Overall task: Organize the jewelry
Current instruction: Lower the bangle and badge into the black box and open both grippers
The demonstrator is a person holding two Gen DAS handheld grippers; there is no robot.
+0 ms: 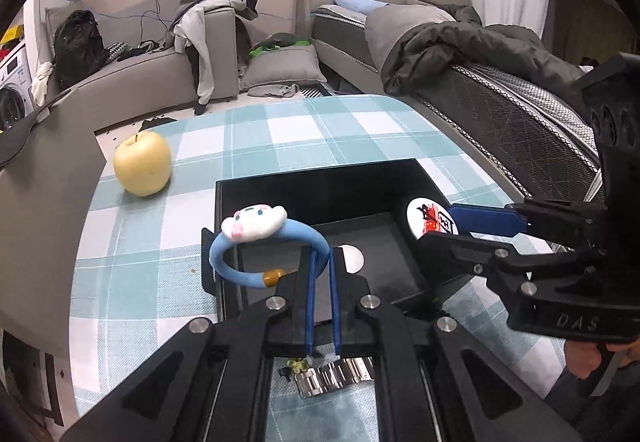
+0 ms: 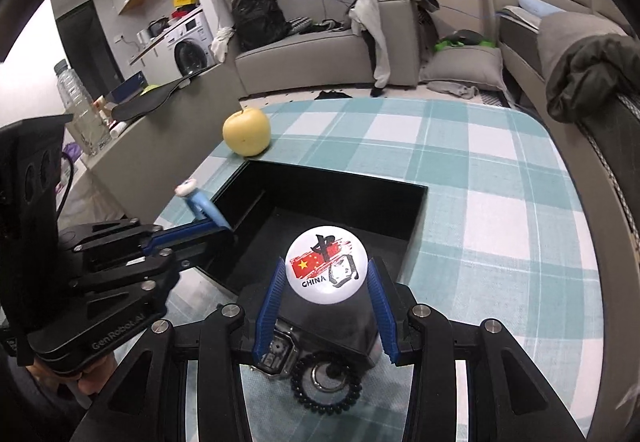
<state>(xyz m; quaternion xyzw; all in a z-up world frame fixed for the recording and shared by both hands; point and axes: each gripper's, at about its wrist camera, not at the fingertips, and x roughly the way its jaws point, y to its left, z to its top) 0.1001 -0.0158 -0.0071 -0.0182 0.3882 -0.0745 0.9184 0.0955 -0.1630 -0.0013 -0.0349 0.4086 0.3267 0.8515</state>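
My left gripper point(image 1: 322, 262) is shut on a light blue bracelet point(image 1: 256, 242) with a white cartoon charm, held over the near left edge of the open black box point(image 1: 316, 182). My right gripper point(image 2: 326, 274) is shut on a round white "CHINA" badge point(image 2: 326, 262), held above the box's point(image 2: 340, 198) near right part; the badge also shows in the left wrist view point(image 1: 430, 220). A white disc point(image 1: 352, 257) lies inside the box. A silver watch band point(image 1: 336, 376) lies under the left gripper. A black bead bracelet point(image 2: 326, 384) and a watch point(image 2: 280, 356) lie under the right gripper.
A yellow apple point(image 1: 143, 163) stands on the checked teal tablecloth point(image 1: 304, 126) beyond the box's far left corner. A grey sofa point(image 2: 320, 54) with clothes lies behind. A bed point(image 1: 500, 82) runs along the right. A counter with a bottle point(image 2: 80, 110) stands left.
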